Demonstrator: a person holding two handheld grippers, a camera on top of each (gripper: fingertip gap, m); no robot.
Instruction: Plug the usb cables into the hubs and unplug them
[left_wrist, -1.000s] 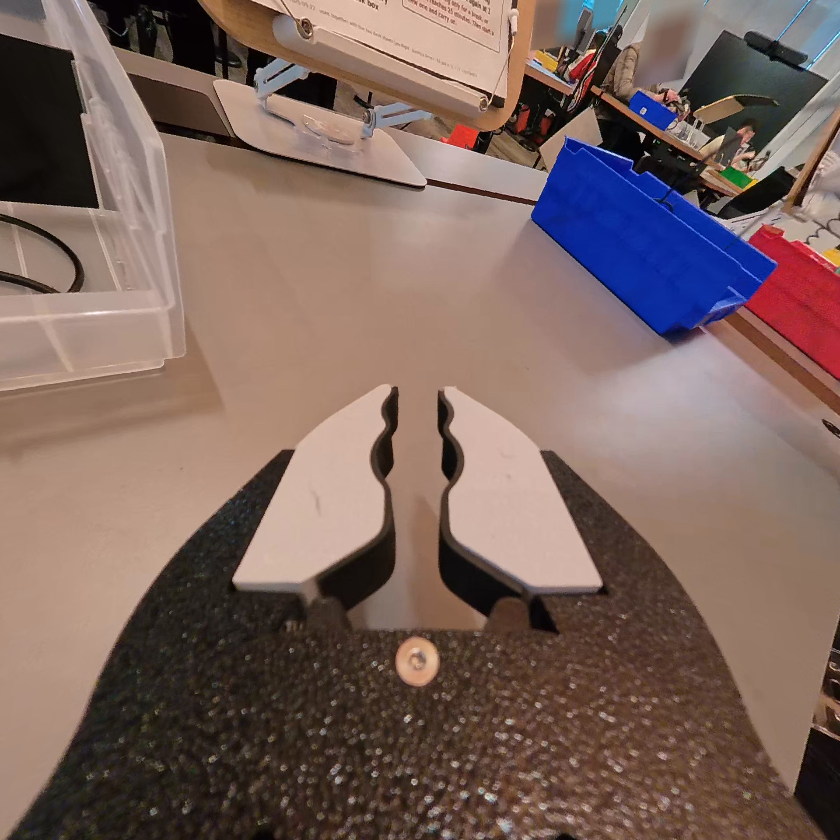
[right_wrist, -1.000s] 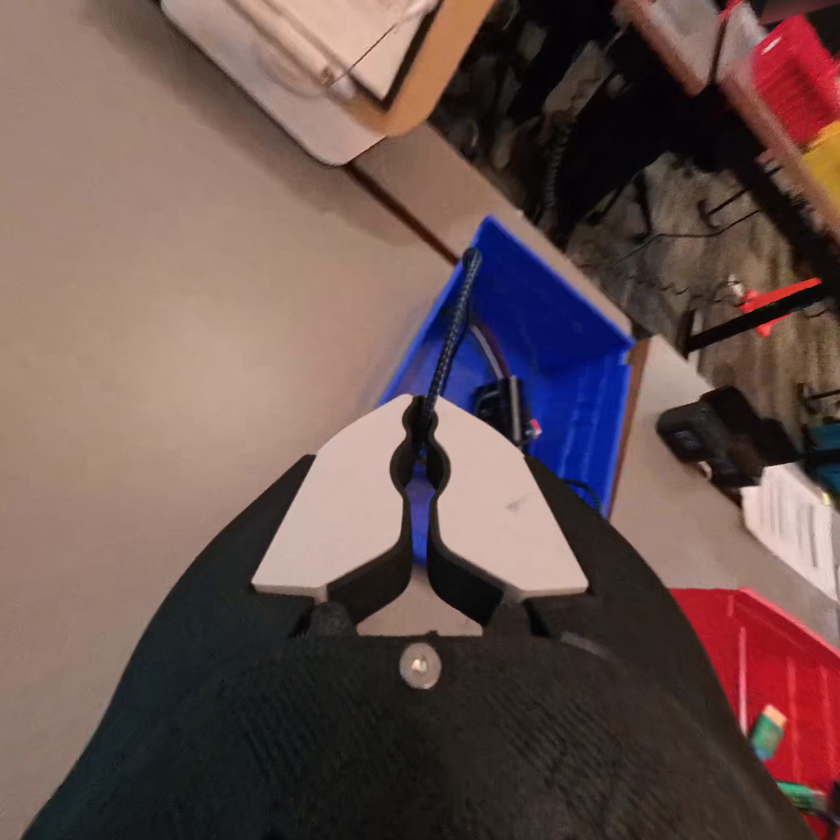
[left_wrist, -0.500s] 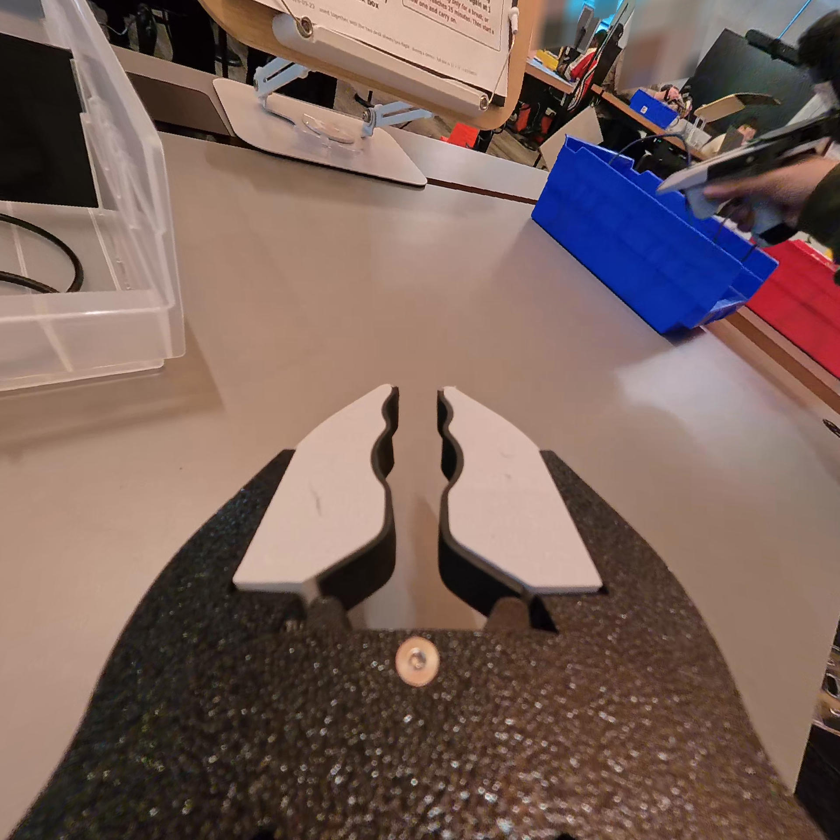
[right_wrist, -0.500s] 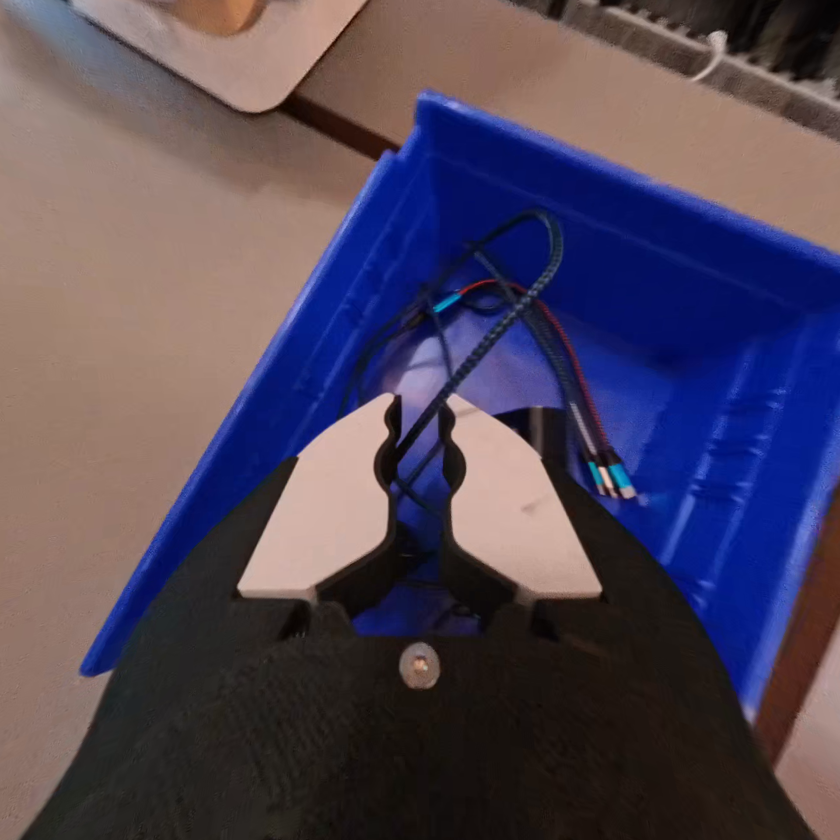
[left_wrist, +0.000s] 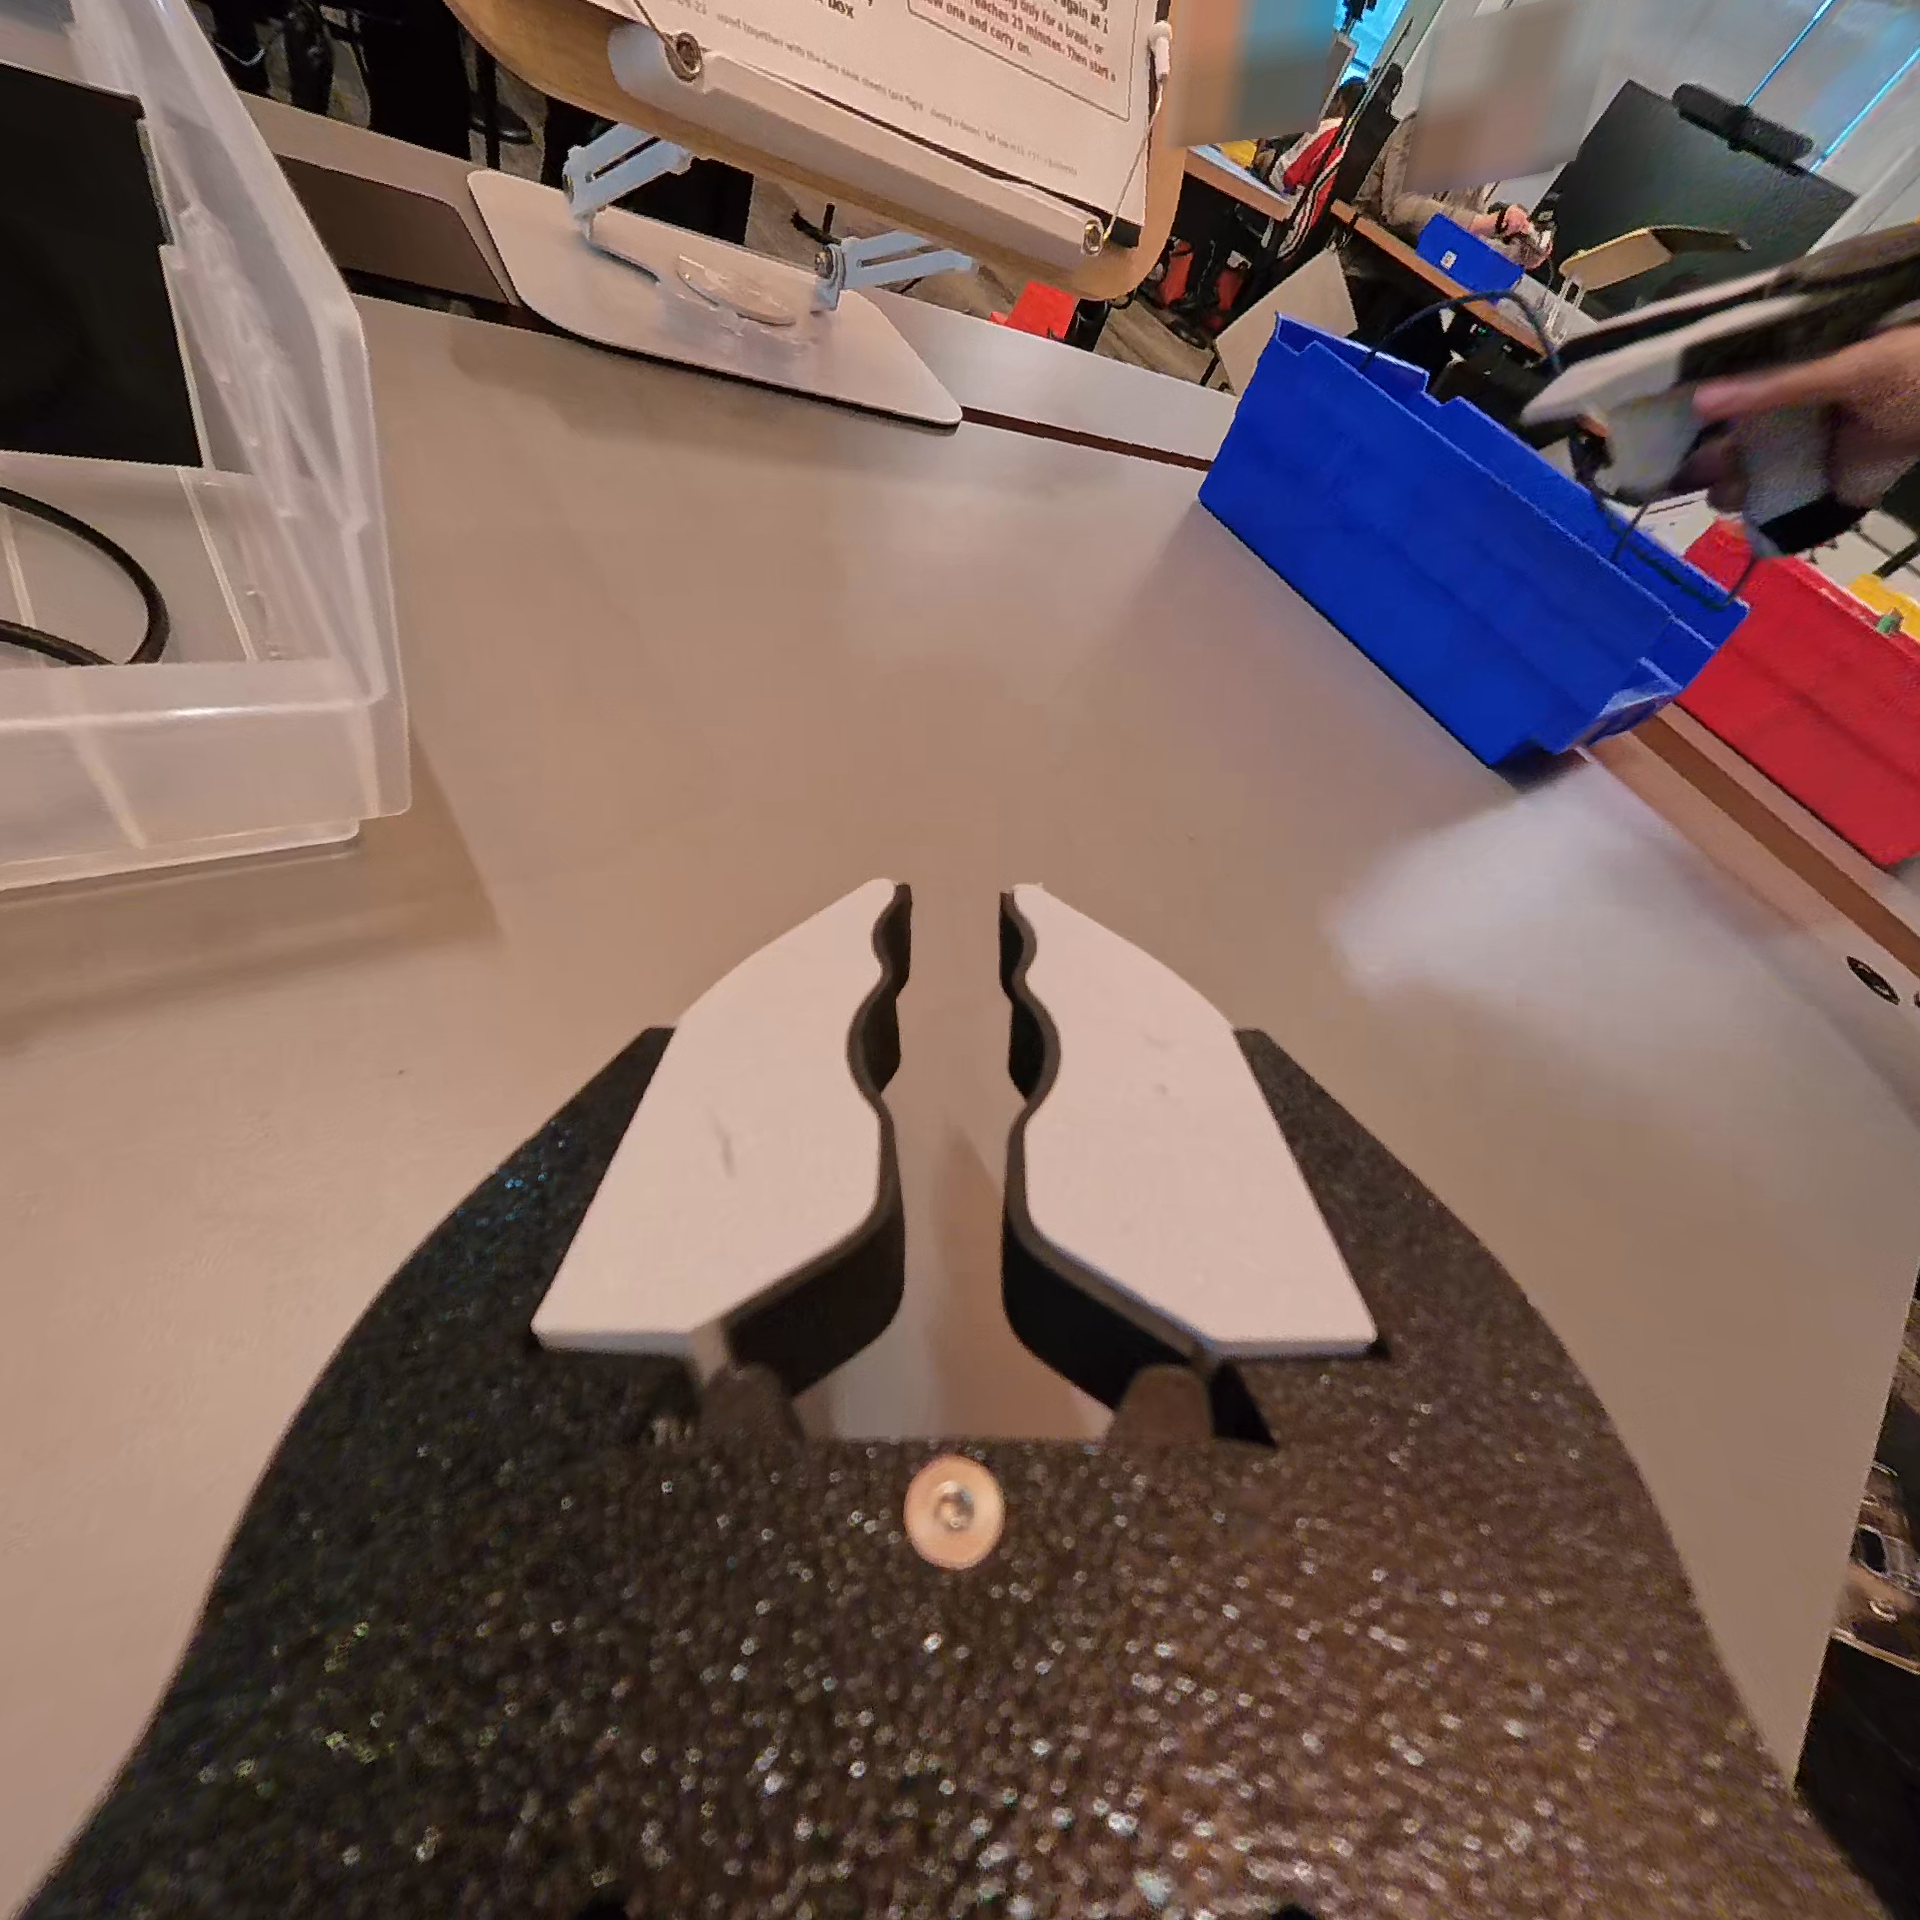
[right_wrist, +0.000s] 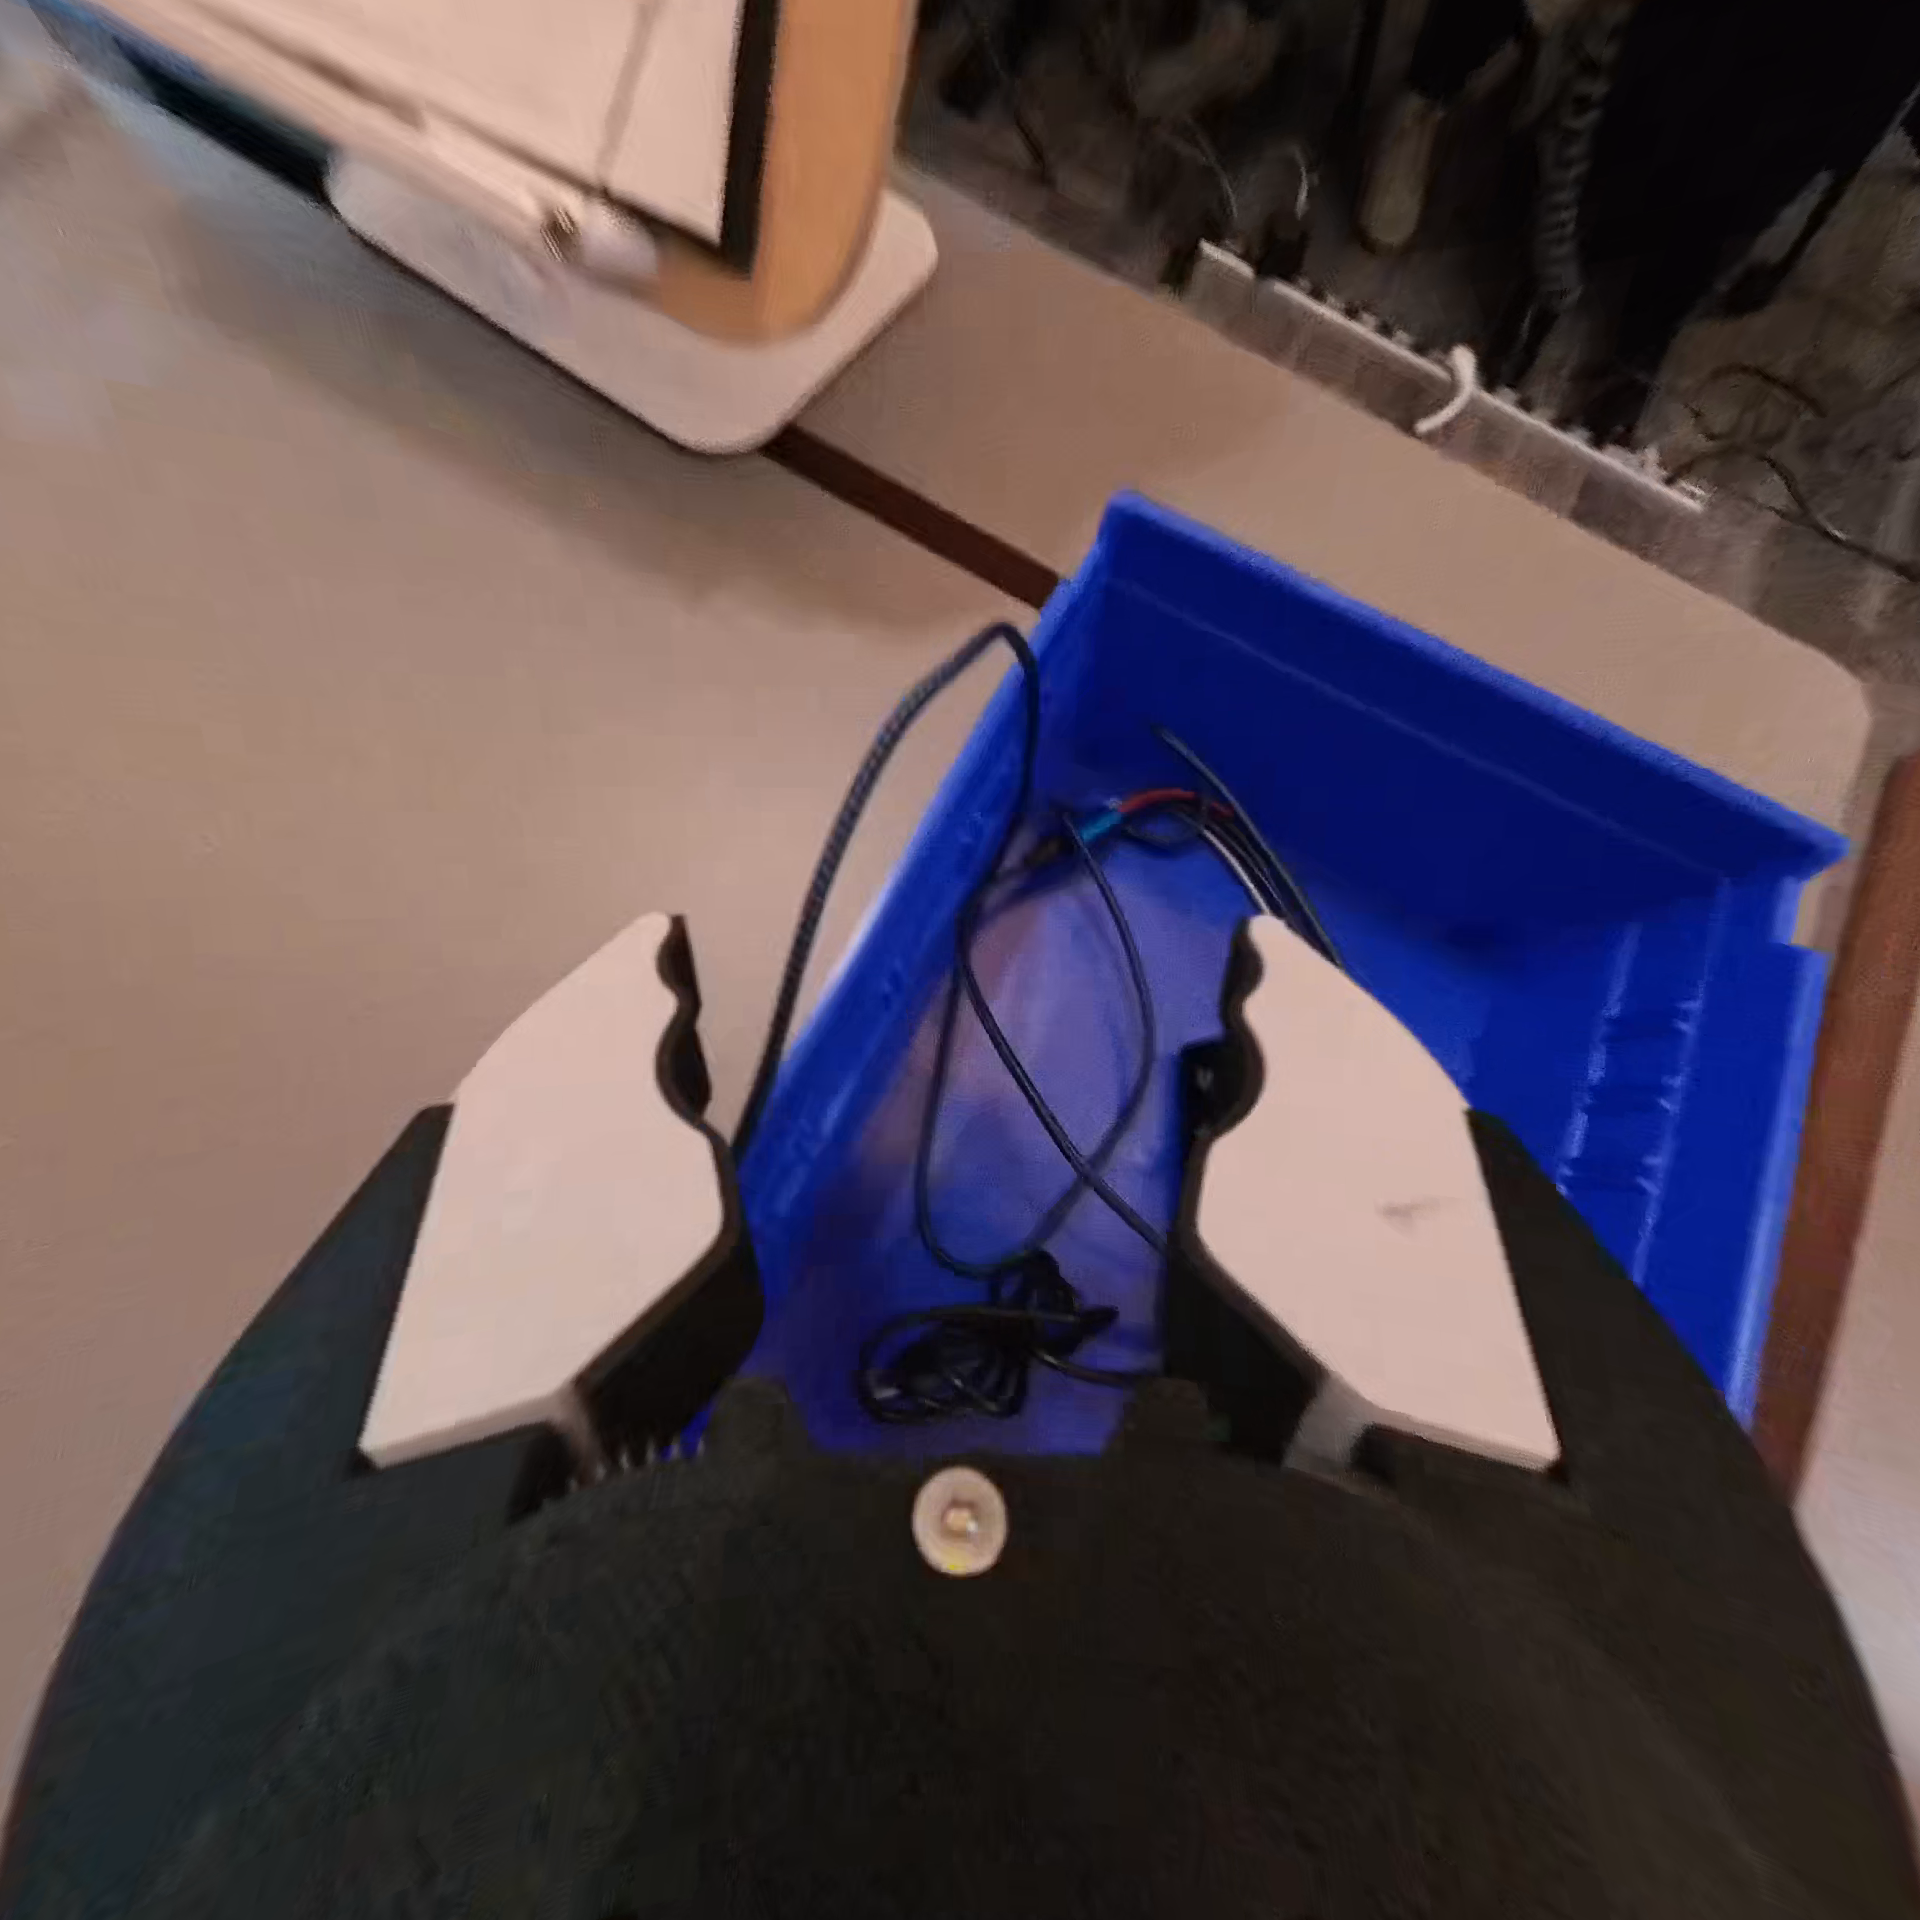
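Note:
My right gripper (right_wrist: 956, 928) is wide open and empty, hovering over a blue bin (right_wrist: 1455, 790). A dark braided USB cable (right_wrist: 831, 862) loops over the bin's left wall, clear of both fingers. Thin black cables (right_wrist: 1039, 1091) and a red and blue connector end (right_wrist: 1143, 821) lie inside the bin. My left gripper (left_wrist: 956, 894) rests low over the grey table (left_wrist: 831, 644), open by a narrow gap and empty. In the left wrist view the blue bin (left_wrist: 1434, 561) is at the far right, with the right gripper (left_wrist: 1558, 400) and a hand above it.
A clear plastic box (left_wrist: 260, 520) holding a black cable (left_wrist: 125, 582) stands at the left. A document stand (left_wrist: 727, 312) is at the back. A red bin (left_wrist: 1808, 717) sits beyond the blue one, past the table's right edge. About 50 cm separates my left fingertips from my right.
My right gripper has swung over the blue bin, opened wide and let go of the braided cable, which now hangs over the bin's wall. My left gripper has not moved.

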